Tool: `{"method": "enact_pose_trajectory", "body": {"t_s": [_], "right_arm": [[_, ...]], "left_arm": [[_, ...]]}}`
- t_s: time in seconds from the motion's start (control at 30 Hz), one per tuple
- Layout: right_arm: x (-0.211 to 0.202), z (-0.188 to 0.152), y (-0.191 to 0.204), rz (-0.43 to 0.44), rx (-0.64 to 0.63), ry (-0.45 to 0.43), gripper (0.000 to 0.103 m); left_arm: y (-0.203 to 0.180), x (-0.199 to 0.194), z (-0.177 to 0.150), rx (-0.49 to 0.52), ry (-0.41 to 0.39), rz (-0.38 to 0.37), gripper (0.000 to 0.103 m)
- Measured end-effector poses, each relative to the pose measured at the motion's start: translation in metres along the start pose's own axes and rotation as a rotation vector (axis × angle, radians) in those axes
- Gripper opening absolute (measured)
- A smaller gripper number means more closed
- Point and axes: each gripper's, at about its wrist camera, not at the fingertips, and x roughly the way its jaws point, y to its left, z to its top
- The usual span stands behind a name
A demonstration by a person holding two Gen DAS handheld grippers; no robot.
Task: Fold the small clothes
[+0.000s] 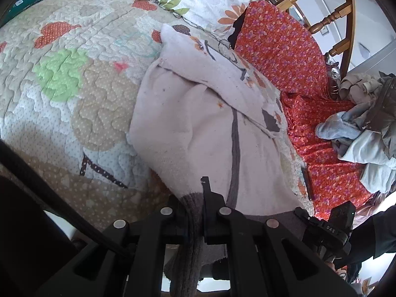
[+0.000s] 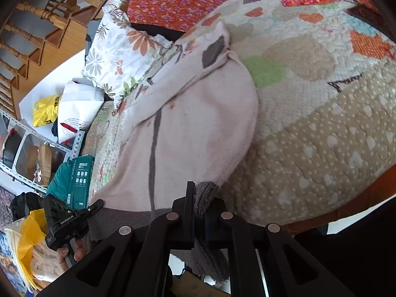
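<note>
Pale pink garment [image 1: 198,128] on quilted bed [image 1: 61,79], long axis running away from both grippers. Left gripper [image 1: 198,212] and right gripper [image 2: 199,212] each clamped on grey hem [image 1: 190,222], opposite corners, equally near.

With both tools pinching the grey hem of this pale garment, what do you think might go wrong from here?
1. Each tool, left and right, grips only the grey hem at one corner, so it may slip out.
2. The pale garment is already creased, so folding could lock in wrinkles.
</note>
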Motion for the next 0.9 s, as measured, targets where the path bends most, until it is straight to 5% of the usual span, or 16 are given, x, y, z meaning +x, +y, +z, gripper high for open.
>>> {"method": "enact_pose_trajectory", "body": {"t_s": [0.43,0.9], "right_arm": [[0.008,0.054,0.042,0.021,-0.088,-0.053,0.006],[0.085,0.154,0.056,-0.026,-0.073,-0.037,0.006]], "left_arm": [[-0.009,0.012,0.065,-0.049,-0.034,-0.008,0.007],[-0.006,0.076,0.168,-0.096,-0.041,0.065,0.007]]}}
